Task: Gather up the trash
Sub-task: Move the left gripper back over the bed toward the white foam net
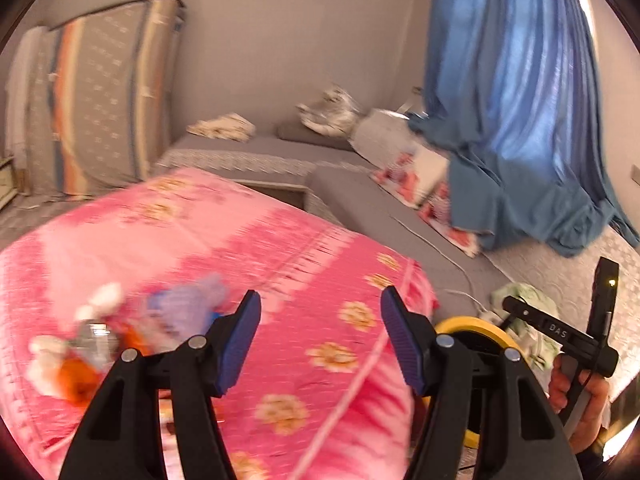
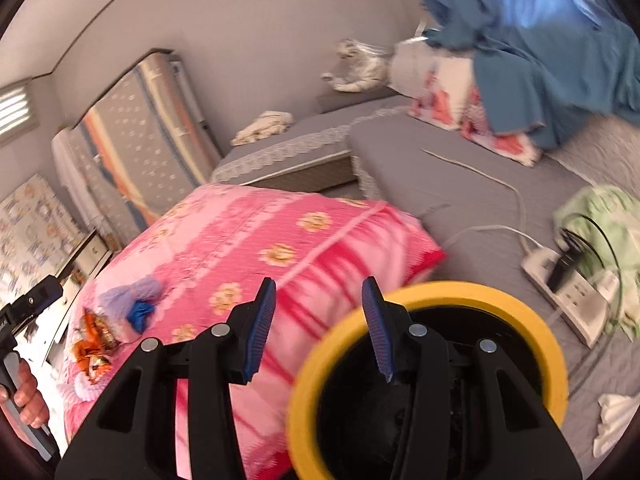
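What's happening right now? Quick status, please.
Both hand-held grippers, left and right, open, empty. Trash pile on pink quilt, untouched. Yellow-rimmed bin beside quilt.

"DAS" on right tool's [image 1: 558, 330] body

Cloth quilt [image 2: 256, 248] (pink, floral), crinkly foil wrappers [image 2: 94, 342].

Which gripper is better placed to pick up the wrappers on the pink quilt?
Left, probably. The left gripper is open with the wrappers close beside its left finger. The right gripper is open over the yellow bin, farther from them.
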The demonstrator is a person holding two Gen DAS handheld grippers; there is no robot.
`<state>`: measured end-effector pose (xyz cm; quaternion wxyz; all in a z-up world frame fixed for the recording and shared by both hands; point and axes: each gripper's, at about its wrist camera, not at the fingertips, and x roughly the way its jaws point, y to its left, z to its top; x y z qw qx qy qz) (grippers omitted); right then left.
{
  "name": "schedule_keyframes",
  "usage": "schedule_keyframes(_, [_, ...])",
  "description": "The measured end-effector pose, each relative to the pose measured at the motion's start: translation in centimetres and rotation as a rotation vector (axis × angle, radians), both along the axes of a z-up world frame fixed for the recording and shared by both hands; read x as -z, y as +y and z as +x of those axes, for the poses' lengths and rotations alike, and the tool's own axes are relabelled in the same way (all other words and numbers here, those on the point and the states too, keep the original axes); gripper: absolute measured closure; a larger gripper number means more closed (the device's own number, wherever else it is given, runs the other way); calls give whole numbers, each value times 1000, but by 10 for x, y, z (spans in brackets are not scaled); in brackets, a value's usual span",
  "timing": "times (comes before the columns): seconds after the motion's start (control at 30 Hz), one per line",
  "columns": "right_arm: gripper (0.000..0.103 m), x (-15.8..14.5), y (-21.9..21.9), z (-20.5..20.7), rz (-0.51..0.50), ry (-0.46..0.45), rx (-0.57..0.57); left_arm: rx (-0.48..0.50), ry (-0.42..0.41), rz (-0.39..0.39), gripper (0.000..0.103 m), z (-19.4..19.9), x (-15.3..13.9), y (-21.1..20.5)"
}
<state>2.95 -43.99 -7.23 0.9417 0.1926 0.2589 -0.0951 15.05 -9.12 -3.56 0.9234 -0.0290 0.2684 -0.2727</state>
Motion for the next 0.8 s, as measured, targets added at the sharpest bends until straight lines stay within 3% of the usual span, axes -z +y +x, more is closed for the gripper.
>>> schedule_keyframes(0.37, [60, -30, 85, 37, -60, -77, -212, -271, -97, -1, 42, -38, -32, 112])
schedule_keyframes(0.63, [59, -41, 139, 46, -98, -106, -354, -387, -118, 23, 39, -68, -27, 153])
schedule_keyframes(0.8, [56, -40, 166, 50, -106, -108, -432, -436, -133, 33, 30, -86, -22, 168])
